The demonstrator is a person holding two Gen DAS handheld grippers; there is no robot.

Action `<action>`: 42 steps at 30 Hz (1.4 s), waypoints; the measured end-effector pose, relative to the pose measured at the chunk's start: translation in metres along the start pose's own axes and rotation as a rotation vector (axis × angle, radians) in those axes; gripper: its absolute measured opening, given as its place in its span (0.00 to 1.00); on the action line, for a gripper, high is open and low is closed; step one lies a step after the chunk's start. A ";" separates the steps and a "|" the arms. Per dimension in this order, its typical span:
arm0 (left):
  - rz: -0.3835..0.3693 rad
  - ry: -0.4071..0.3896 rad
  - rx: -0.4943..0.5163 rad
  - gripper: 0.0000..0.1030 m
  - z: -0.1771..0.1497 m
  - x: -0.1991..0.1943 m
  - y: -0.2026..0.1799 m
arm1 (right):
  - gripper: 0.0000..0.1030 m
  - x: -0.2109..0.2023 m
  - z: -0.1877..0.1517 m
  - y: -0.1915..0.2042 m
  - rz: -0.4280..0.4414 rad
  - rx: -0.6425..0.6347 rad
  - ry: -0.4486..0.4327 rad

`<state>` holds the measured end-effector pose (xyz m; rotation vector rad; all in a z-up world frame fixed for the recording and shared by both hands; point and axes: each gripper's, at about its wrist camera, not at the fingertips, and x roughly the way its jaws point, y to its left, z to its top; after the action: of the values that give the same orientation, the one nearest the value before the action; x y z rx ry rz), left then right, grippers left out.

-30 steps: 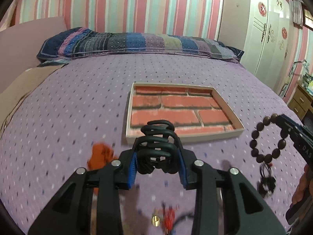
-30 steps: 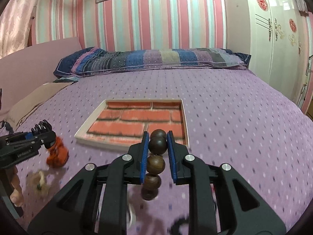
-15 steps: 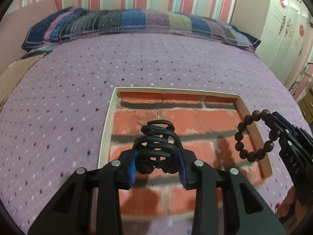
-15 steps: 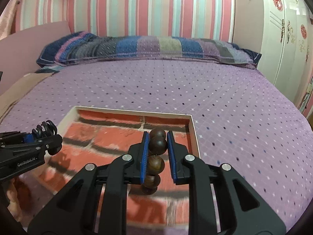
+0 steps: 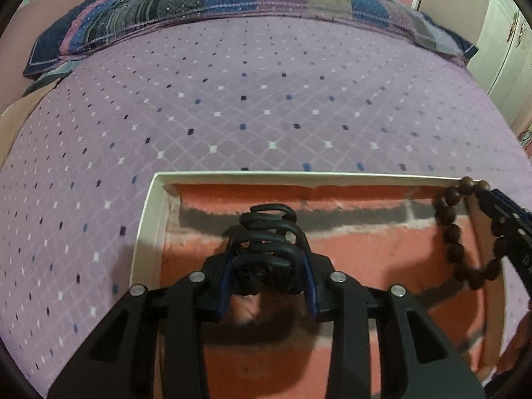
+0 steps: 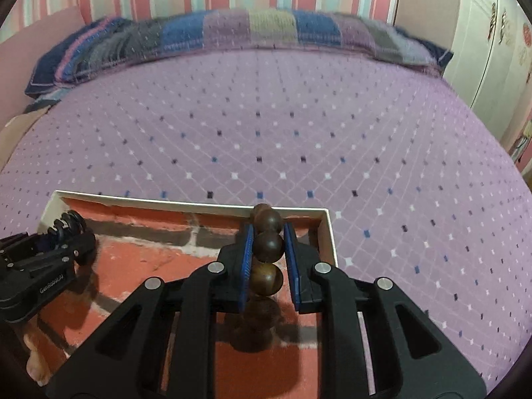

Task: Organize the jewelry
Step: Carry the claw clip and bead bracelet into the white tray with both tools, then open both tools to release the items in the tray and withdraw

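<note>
My left gripper (image 5: pixel 267 266) is shut on a black hair claw clip (image 5: pixel 266 242) and holds it over the left part of a shallow white-rimmed tray (image 5: pixel 148 229) with a red brick-pattern floor. My right gripper (image 6: pixel 267 252) is shut on a brown wooden bead bracelet (image 6: pixel 267 246) and holds it over the tray's far right corner (image 6: pixel 327 232). The bracelet also shows in the left wrist view (image 5: pixel 454 232), hanging from the right gripper. The left gripper with the clip shows at the left of the right wrist view (image 6: pixel 66 232).
The tray lies on a purple diamond-pattern bedspread (image 5: pixel 249 106). A striped patchwork pillow (image 5: pixel 216 3) runs along the head of the bed. White wardrobe doors (image 6: pixel 492 50) stand at the right. The striped wall is behind.
Both grippers have moved forward and lower over the tray, each still holding its item. The loose jewelry seen on the bedspread a second ago is out of view.
</note>
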<state>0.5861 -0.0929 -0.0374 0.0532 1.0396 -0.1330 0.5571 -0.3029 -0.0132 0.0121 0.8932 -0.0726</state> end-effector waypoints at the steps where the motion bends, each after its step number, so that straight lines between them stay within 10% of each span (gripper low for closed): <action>1: 0.012 0.000 0.005 0.34 0.002 0.003 0.001 | 0.19 0.004 0.001 0.000 -0.009 -0.003 0.012; 10: 0.029 0.002 0.011 0.35 0.011 0.013 0.002 | 0.19 0.037 -0.006 0.004 0.001 -0.039 0.144; 15: 0.028 -0.006 0.011 0.53 0.007 0.011 -0.001 | 0.25 0.040 -0.010 0.002 0.020 -0.026 0.151; 18: 0.033 -0.005 0.024 0.57 0.003 0.009 -0.003 | 0.42 0.035 -0.008 0.003 0.051 -0.030 0.141; 29: 0.006 -0.079 0.023 0.70 -0.006 -0.059 0.002 | 0.73 -0.032 -0.013 -0.013 0.062 -0.012 -0.008; 42: -0.043 -0.209 0.024 0.84 -0.085 -0.167 0.018 | 0.86 -0.134 -0.082 -0.032 0.028 -0.007 -0.106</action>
<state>0.4329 -0.0521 0.0631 0.0382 0.8311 -0.1858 0.4076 -0.3239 0.0400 0.0145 0.7870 -0.0437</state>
